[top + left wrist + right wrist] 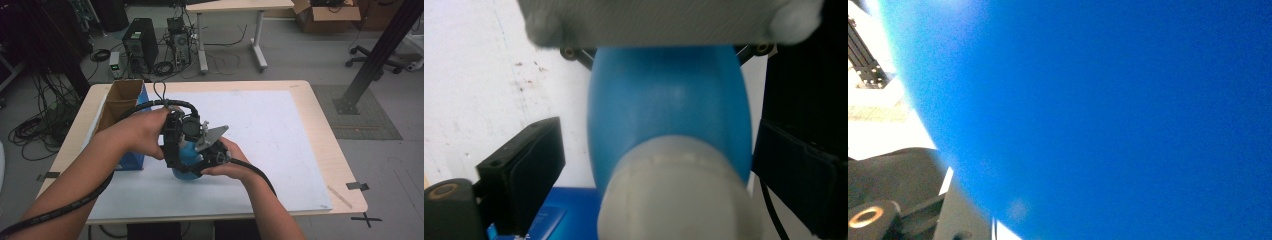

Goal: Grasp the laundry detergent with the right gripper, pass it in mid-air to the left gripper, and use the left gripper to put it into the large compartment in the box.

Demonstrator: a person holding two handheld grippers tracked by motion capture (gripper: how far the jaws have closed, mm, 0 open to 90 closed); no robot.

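The left gripper (659,160) stands unclenched, its jaws either side of the white cap (679,195) of the smooth blue egg-shaped plastic bottle (669,110), which is held just above the white table mat (280,130). It might twist or slip if those jaws bite off-centre. The right gripper (212,152) is clenched on the bottle's body.

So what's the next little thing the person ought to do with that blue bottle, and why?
Probably close the left tool on the white cap. In the left gripper view the cap sits between its jaws, with a gap at the left jaw, so nothing grips it. The right tool seems to hold the blue bottle over the table, which would steady it for a twist.
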